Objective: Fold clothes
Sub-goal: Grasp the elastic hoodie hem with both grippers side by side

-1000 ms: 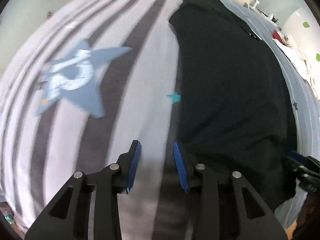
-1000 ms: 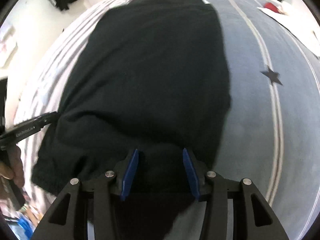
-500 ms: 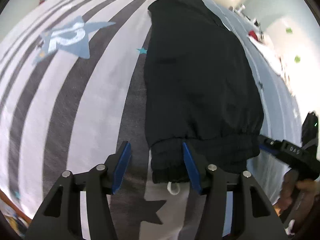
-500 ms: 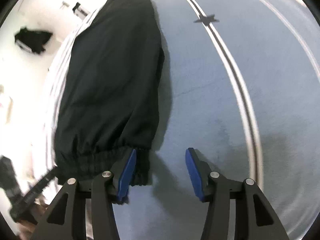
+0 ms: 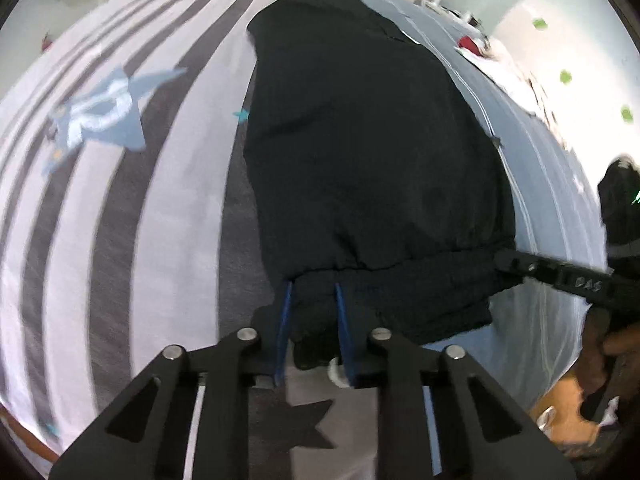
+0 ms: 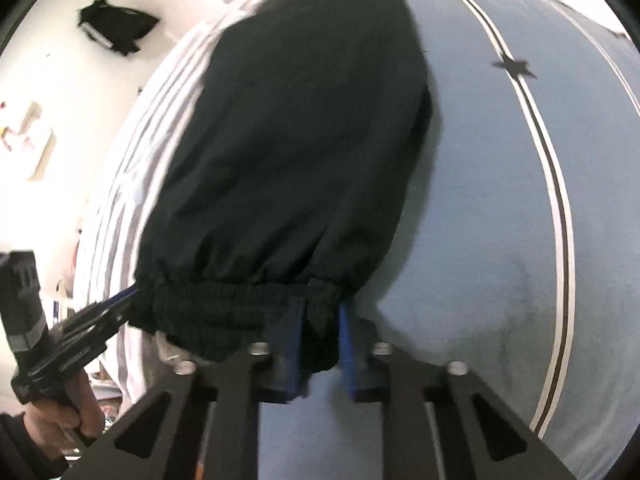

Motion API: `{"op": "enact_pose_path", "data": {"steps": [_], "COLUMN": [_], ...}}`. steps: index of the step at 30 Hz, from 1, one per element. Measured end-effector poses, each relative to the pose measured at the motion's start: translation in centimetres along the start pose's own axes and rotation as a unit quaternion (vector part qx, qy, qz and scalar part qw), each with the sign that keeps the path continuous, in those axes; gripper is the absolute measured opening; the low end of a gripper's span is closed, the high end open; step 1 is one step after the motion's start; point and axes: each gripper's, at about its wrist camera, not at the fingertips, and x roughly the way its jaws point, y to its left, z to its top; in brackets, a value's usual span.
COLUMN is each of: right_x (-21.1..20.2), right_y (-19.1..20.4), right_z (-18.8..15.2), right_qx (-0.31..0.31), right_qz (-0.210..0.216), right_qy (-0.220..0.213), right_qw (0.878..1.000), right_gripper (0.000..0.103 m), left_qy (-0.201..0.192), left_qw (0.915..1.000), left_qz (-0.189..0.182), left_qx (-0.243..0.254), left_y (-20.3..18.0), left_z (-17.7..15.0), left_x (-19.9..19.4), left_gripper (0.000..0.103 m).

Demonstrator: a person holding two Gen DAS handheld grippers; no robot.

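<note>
A large pale-blue star (image 5: pixel 104 116) marks the grey-and-white striped half of the bedspread (image 5: pixel 160 208) at the left of the left wrist view. Beside it, down the middle of the bed, lies a black garment (image 5: pixel 360 152), its length running away from the camera and its gathered elastic waistband (image 5: pixel 400 292) at the near end. The left gripper (image 5: pixel 311 320) is clenched on the left corner of that waistband, dark cloth bunched between its blue pads (image 5: pixel 282 332). A white drawstring end (image 5: pixel 335 372) shows just below the hem, above a dark star (image 5: pixel 296 420) printed on the sheet. At the far right, the right gripper (image 5: pixel 504 260) reaches in to the waistband's other corner, held by a hand (image 5: pixel 604 344).

In the right wrist view, a hand (image 6: pixel 56 424) at the far left holds the left gripper (image 6: pixel 128 296), its tip at the waistband (image 6: pixel 240 304). The garment (image 6: pixel 304 128) straddles the seam between the striped sheet and a plain blue half (image 6: pixel 500 240) crossed by a black-and-white line with a black star (image 6: pixel 514 67). The right gripper (image 6: pixel 323 332) is clamped on the waistband's right corner, fabric pinched between its pads (image 6: pixel 345 344).
</note>
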Motion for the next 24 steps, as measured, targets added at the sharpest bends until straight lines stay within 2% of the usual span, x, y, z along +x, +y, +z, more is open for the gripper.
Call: {"op": "enact_pose_path", "data": {"steps": [5, 8, 11, 13, 14, 15, 16, 20, 24], "right_x": [-0.7, 0.0, 2.5, 3.1, 3.0, 2.5, 2.1, 1.0, 0.1], "right_y": [3.5, 4.3, 4.2, 3.9, 3.9, 3.9, 3.9, 3.1, 1.7], "right_z": [-0.1, -1.4, -2.5, -3.0, -3.3, -3.6, -3.9, -4.9, -4.5], "right_qx": [-0.029, -0.03, -0.022, -0.004, 0.002, 0.005, 0.008, 0.026, 0.052], "right_qz": [0.004, -0.019, -0.079, -0.092, -0.096, -0.097, -0.099, -0.088, -0.06], "right_qy": [-0.003, 0.013, 0.034, 0.028, 0.025, 0.022, 0.019, 0.028, 0.017], "right_qw": [1.0, 0.999, 0.996, 0.995, 0.995, 0.995, 0.995, 0.995, 0.997], "right_gripper": [0.008, 0.01, 0.032, 0.035, 0.04, 0.042, 0.043, 0.043, 0.043], "left_qy": [-0.008, 0.012, 0.014, 0.011, 0.009, 0.008, 0.007, 0.025, 0.006], "left_qw": [0.9996, 0.9987, 0.9982, 0.998, 0.9978, 0.9975, 0.9972, 0.9958, 0.9951], "left_qz": [0.021, 0.042, 0.056, 0.062, 0.066, 0.069, 0.072, 0.074, 0.05], "left_qx": [0.02, 0.025, 0.015, 0.001, -0.006, -0.013, -0.02, -0.048, -0.085], "left_y": [0.2, 0.1, 0.4, 0.7, 0.9, 1.1, 1.2, 2.3, 3.0], "left_z": [-0.1, -0.3, -0.6, -0.7, -0.8, -0.8, -0.9, -0.8, 0.4], "left_x": [-2.4, -0.3, 0.7, 0.8, 0.9, 0.9, 1.0, -0.2, -1.2], "left_gripper": [0.015, 0.015, 0.025, 0.03, 0.038, 0.048, 0.05, 0.051, 0.052]}}
